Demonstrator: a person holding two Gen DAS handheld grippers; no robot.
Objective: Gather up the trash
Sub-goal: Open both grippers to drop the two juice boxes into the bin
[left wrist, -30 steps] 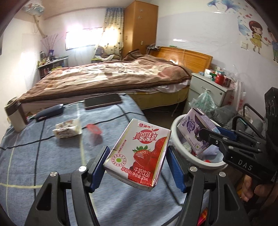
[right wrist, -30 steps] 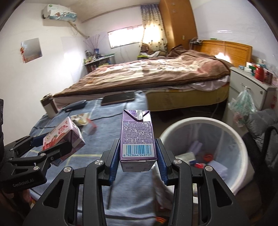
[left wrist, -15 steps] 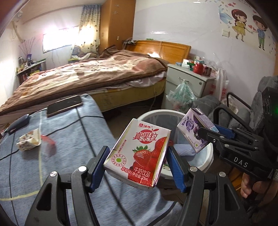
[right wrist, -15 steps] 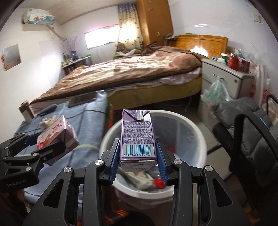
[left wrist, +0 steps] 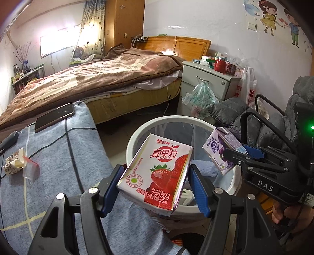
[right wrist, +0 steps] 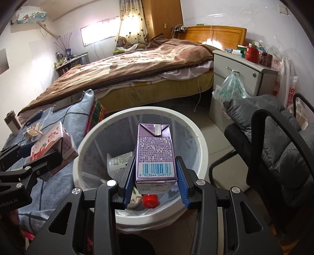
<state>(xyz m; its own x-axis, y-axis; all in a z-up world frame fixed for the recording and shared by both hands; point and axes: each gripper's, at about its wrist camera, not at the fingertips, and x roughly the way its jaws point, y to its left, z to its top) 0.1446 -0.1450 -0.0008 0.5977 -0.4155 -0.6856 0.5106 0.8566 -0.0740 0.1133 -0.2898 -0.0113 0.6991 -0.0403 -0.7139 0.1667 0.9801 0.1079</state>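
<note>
Bedroom floor is bearing a white bin (right wrist: 78, 155). Right gripper (right wrist: 156, 172) is clamping an upright purple carton (right wrist: 155, 153) directly over it; left gripper (left wrist: 154, 183) is gripping a strawberry carton (left wrist: 157, 172) at the bin's nine o'clock rim.

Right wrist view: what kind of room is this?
A lived-in bedroom, most likely in a home: a bed with a brown blanket and wooden headboard, a white nightstand beside it, and a wardrobe by the curtained window.
</note>
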